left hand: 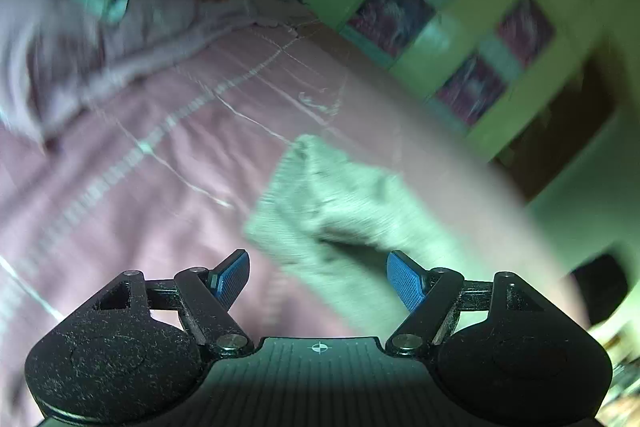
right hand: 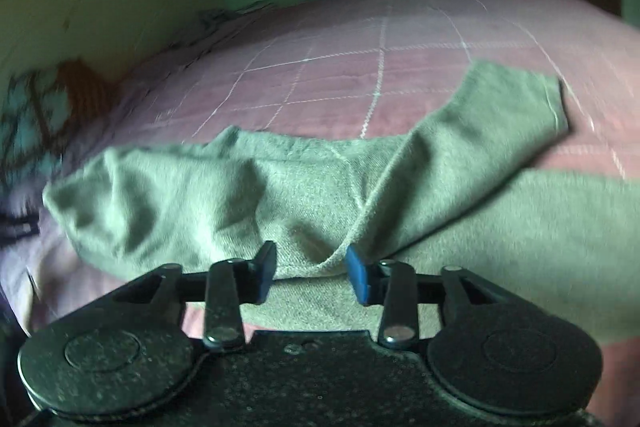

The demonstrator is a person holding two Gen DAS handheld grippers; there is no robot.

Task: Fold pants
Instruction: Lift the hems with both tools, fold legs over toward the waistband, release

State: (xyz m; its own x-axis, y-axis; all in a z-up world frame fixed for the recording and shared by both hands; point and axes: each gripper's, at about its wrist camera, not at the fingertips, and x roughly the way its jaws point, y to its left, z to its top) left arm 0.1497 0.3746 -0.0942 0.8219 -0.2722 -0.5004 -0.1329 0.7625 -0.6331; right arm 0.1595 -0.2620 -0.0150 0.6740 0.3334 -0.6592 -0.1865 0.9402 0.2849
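Note:
The grey-green pants (right hand: 224,195) lie rumpled across a pink checked bedspread (right hand: 340,75), with one leg end (right hand: 516,99) angled off to the far right. My right gripper (right hand: 311,273) hovers low over their near edge. Its jaws stand apart, a raised crease of fabric runs between them, and the blue pads (right hand: 356,277) are not pressing on it. In the blurred left wrist view, a pants end (left hand: 340,203) lies just beyond my left gripper (left hand: 320,277), whose jaws are wide open and hold nothing.
A lilac bundle of cloth (left hand: 120,55) lies at the far left of the bed. A green wall with framed pictures (left hand: 400,11) runs behind the bed. A dark doorway (left hand: 560,131) is on the right, and patterned fabric (right hand: 36,107) lies at the bed's left edge.

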